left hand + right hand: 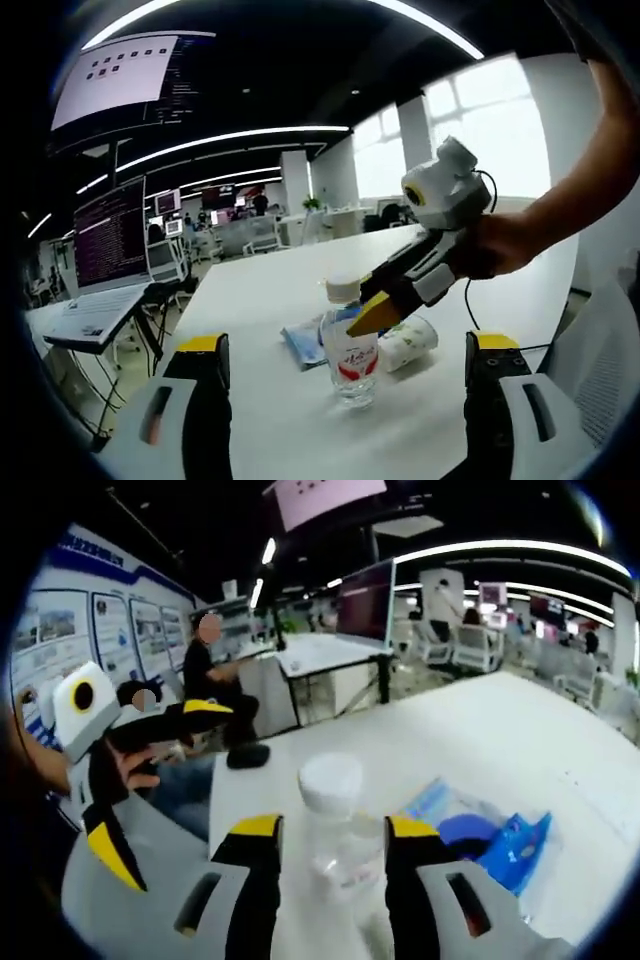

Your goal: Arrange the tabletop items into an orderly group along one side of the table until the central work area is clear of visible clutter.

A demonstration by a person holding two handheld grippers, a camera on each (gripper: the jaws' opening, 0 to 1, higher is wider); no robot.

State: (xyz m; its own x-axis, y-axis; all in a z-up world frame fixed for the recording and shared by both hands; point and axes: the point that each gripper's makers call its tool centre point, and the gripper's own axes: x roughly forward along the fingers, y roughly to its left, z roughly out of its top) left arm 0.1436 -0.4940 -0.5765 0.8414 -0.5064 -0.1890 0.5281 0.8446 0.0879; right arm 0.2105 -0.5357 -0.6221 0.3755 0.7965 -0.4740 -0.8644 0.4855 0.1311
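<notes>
Where gripped, bottle (351,345) upright, cap upward.

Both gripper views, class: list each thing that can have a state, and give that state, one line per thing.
Water bottle: upright on the table, white cap on.
Paper cup: lying on its side behind the bottle.
Blue packet: lying flat on the table.
Laptop: lid open, screen lit.
Right claw: jaws around the bottle; firm contact cannot be told.
Left claw: open, holding nothing.

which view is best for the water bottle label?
Left gripper view: the water bottle stands upright on the table, its red label facing the camera. In the right gripper view the bottle sits between the right gripper jaws, blurred, label unreadable.
</notes>
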